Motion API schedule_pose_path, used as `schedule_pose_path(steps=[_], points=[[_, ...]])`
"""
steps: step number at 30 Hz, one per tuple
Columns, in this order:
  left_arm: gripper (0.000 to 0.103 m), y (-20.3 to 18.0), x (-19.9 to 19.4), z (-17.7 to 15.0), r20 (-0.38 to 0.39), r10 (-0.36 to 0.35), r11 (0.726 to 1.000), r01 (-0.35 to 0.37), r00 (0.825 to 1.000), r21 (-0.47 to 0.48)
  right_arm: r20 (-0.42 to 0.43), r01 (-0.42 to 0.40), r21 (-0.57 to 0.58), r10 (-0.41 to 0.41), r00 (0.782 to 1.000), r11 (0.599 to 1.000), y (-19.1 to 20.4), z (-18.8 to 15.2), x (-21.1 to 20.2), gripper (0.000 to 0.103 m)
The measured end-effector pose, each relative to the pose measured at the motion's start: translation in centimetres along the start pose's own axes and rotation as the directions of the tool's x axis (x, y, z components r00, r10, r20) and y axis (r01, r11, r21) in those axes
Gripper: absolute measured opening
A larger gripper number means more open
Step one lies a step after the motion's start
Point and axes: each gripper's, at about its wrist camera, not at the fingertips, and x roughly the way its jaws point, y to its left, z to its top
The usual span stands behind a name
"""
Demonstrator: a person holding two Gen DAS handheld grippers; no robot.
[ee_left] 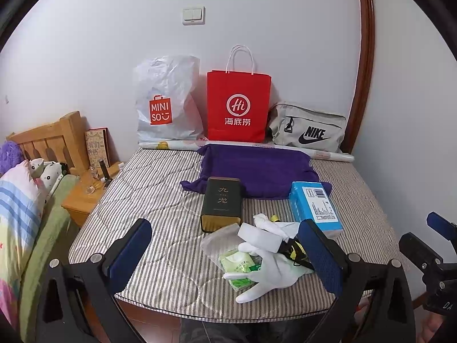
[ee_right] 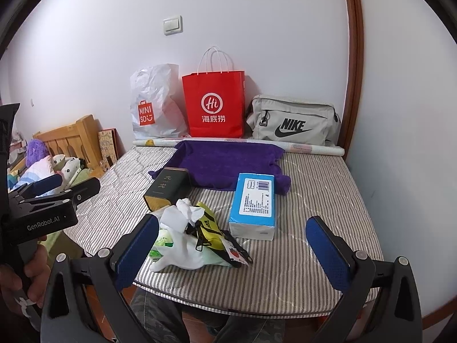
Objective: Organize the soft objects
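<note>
Left wrist view is showing the left gripper [ee_left: 227, 253] with its blue pads spread wide apart, holding nothing. It is hanging over the pile at the front edge of the mattress [ee_left: 160, 200]. Only this view is showing the green tissue pack [ee_left: 238, 263] clearly, lying under the white glove [ee_left: 268, 274]. It is also showing the wooden side table [ee_left: 82, 200] with glass things on it.

Right wrist view is showing the right gripper [ee_right: 232, 253], also spread wide and holding nothing. Only this view is showing a hand [ee_right: 17, 280] holding the left gripper's handle, and a little strawberry tag [ee_right: 234, 253] lying beside the yellow pouch [ee_right: 210, 227].

Soft things are sitting in a messy heap near the front edge. The glove is lying flat with its fingers pointing to the front. A white sponge block [ee_left: 261, 237] is resting on top. The purple cloth [ee_left: 257, 171] is lying spread out near the back edge, wrinkled at its corners. The blue tissue pack [ee_right: 252, 204] is lying toward the right, touching the cloth. The dark tin [ee_left: 221, 203] is lying behind the heap.
</note>
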Motion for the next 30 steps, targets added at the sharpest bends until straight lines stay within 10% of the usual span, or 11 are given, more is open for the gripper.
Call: schedule_pose_path(steps=[30], points=[[0.103, -0.21, -0.21, -0.02, -0.007, 0.003, 1.0, -0.003, 1.0, 0.0, 0.003, -0.001, 0.004, 0.001, 1.0, 1.0, -0.36, 0.0, -0.06, 0.102]])
